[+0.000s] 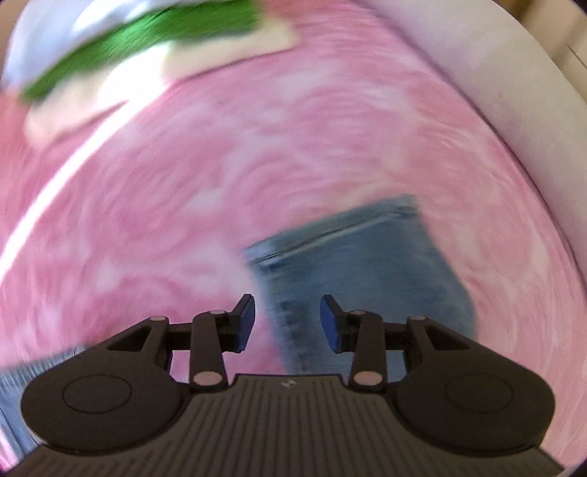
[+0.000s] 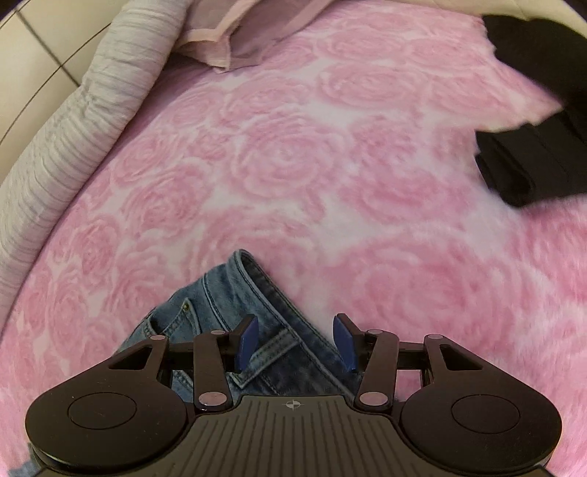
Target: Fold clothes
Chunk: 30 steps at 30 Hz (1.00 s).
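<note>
Jeans [image 2: 234,323]: on the blanket [image 2: 330,165], at its near edge, partly under the right gripper [image 2: 295,343].
Waistband: between the right gripper's parted fingers.
Dark garment [image 2: 532,161]: at the blanket's far right edge.
Pillow [image 2: 220,33]: at the far left corner.
Ribbed cushion [image 2: 73,128]: along the left edge.
Left gripper [image 1: 288,323]: above a jeans leg [image 1: 367,271].

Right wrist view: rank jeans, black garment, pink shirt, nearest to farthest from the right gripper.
From the right gripper:
1. jeans, directly under and between the open fingers, waistband end.
2. black garment, upper right on the pink rose blanket.
3. pink shirt, top edge, left of centre, beside the grey striped bedding.
</note>
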Available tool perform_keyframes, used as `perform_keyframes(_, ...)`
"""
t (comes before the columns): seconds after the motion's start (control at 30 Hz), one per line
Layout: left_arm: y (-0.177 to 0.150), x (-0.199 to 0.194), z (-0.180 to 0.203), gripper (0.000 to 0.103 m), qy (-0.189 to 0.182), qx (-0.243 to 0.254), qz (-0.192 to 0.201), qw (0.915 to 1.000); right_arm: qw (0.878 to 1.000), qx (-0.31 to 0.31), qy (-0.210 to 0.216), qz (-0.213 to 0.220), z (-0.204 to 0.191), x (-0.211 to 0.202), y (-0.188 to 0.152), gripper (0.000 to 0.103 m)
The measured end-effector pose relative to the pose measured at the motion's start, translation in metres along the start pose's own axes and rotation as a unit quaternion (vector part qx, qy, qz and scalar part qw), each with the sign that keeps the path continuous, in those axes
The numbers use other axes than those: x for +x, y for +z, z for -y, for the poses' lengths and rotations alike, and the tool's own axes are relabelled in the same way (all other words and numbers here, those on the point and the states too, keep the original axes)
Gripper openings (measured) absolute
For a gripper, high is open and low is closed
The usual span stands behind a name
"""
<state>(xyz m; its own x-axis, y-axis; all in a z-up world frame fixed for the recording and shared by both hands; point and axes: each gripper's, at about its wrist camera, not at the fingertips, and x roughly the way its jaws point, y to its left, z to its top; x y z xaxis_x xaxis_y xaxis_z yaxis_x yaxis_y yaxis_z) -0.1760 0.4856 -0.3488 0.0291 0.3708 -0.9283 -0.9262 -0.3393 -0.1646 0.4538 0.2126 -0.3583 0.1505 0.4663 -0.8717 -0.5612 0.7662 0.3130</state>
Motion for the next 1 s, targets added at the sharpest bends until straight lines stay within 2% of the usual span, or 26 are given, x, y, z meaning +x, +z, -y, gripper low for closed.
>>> perform_keyframes(0.1, -0.001, 0.016, -0.015, 0.035, -0.022, -0.046, 0.003, 0.9987, 1.000, 0.026, 0.014, -0.001, 0.004, 0.000, -0.003, 0.051)
perform_keyframes(0.17, -0.003, 0.021, -0.011, 0.033, -0.036, -0.049, 0.020, 0.9979, 0.999, 0.042, 0.021, 0.001, 0.006, 0.000, -0.005, 0.051)
perform_keyframes(0.2, -0.004, 0.022, -0.005, 0.016, -0.037, -0.027, 0.032, 0.9984, 0.998, 0.050, 0.025, 0.002, 0.006, 0.000, -0.006, 0.052)
perform_keyframes(0.23, -0.004, 0.024, 0.001, 0.011, -0.034, 0.000, 0.039, 0.9987, 0.998, 0.055, 0.028, 0.006, 0.006, 0.000, -0.006, 0.053)
perform_keyframes(0.3, -0.002, 0.018, 0.006, 0.007, -0.045, 0.029, 0.053, 0.9972, 0.998, 0.057, 0.036, 0.014, 0.006, -0.003, -0.003, 0.054)
perform_keyframes(0.4, -0.002, -0.012, -0.009, 0.007, -0.065, 0.033, 0.110, 0.9913, 0.998, 0.022, 0.047, 0.021, 0.000, -0.005, 0.005, 0.056)
perform_keyframes(0.47, -0.002, -0.015, -0.022, 0.008, -0.046, 0.043, 0.123, 0.9903, 0.998, -0.009, 0.053, 0.025, -0.005, -0.006, 0.011, 0.059)
perform_keyframes(0.53, -0.003, 0.003, -0.037, 0.009, -0.007, 0.032, 0.094, 0.9950, 0.998, -0.035, 0.053, 0.019, -0.010, 0.002, 0.013, 0.062)
perform_keyframes(0.57, -0.004, 0.013, -0.044, 0.012, -0.001, 0.021, 0.079, 0.9966, 0.998, -0.048, 0.047, 0.014, -0.013, 0.009, 0.014, 0.062)
perform_keyframes(0.63, -0.011, 0.020, -0.051, 0.013, -0.009, 0.003, 0.089, 0.9960, 0.997, -0.072, 0.040, 0.004, -0.016, 0.023, 0.013, 0.063)
perform_keyframes(0.7, -0.016, 0.019, -0.042, 0.011, 0.002, 0.023, 0.100, 0.9947, 0.996, -0.086, 0.036, -0.001, -0.019, 0.037, 0.013, 0.063)
perform_keyframes(0.73, -0.017, 0.018, -0.037, 0.010, -0.002, 0.040, 0.101, 0.9941, 0.995, -0.091, 0.035, -0.002, -0.021, 0.043, 0.013, 0.062)
perform_keyframes(0.77, -0.017, 0.018, -0.033, 0.007, -0.007, 0.058, 0.102, 0.9931, 0.994, -0.106, 0.034, -0.002, -0.025, 0.045, 0.012, 0.049)
perform_keyframes(0.8, -0.017, 0.017, -0.029, 0.007, -0.012, 0.071, 0.102, 0.9921, 0.992, -0.120, 0.034, -0.002, -0.030, 0.048, 0.012, 0.026)
perform_keyframes(0.83, -0.015, 0.014, -0.026, 0.007, -0.020, 0.073, 0.106, 0.9915, 0.990, -0.136, 0.033, -0.001, -0.035, 0.049, 0.011, 0.019)
perform_keyframes(0.9, -0.013, 0.003, -0.018, 0.006, -0.043, 0.077, 0.125, 0.9883, 0.983, -0.178, 0.030, 0.029, -0.045, 0.038, 0.006, 0.016)
perform_keyframes(1.0, -0.010, -0.021, -0.003, 0.006, -0.087, 0.086, 0.163, 0.9791, 0.980, -0.165, 0.059, 0.092, -0.042, 0.006, 0.007, 0.015)
